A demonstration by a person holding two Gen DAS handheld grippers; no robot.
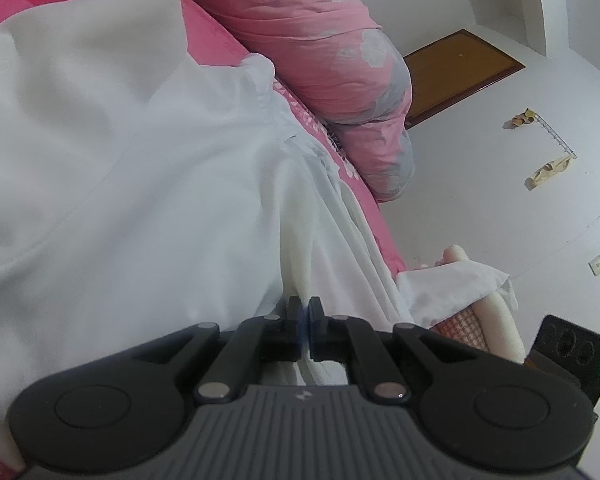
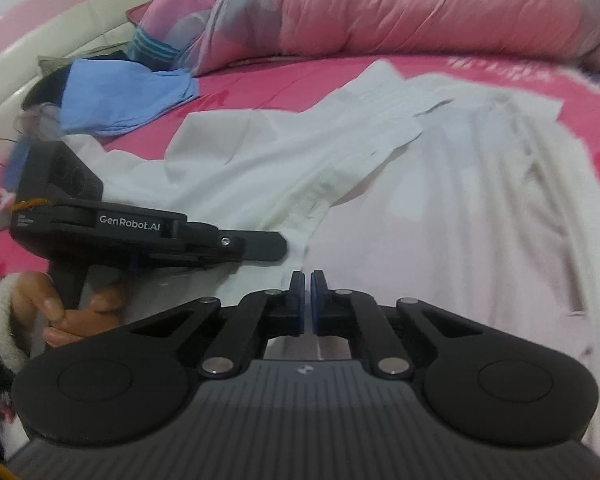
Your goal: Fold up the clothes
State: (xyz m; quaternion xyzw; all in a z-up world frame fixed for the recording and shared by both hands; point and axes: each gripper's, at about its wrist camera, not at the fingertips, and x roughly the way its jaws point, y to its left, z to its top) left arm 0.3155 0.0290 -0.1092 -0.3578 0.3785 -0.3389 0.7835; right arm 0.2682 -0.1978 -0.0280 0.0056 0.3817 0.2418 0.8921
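Two hand-held grippers work one white shirt (image 2: pixel 440 208), which lies spread on the pink bed (image 2: pixel 292 76) ahead of both, its long axis running away from my right hand-held gripper (image 2: pixel 307 280) toward the quilt (image 2: pixel 440 4). My left hand-held gripper (image 1: pixel 305 308) has its jaws narrowed to a slit at a bunched fold, apparently pinching it; the right one is equally narrow at the near hem, and whether cloth is between its pads I cannot tell. No containers are visible; a blue garment (image 2: pixel 120 96) lies well apart to the left.
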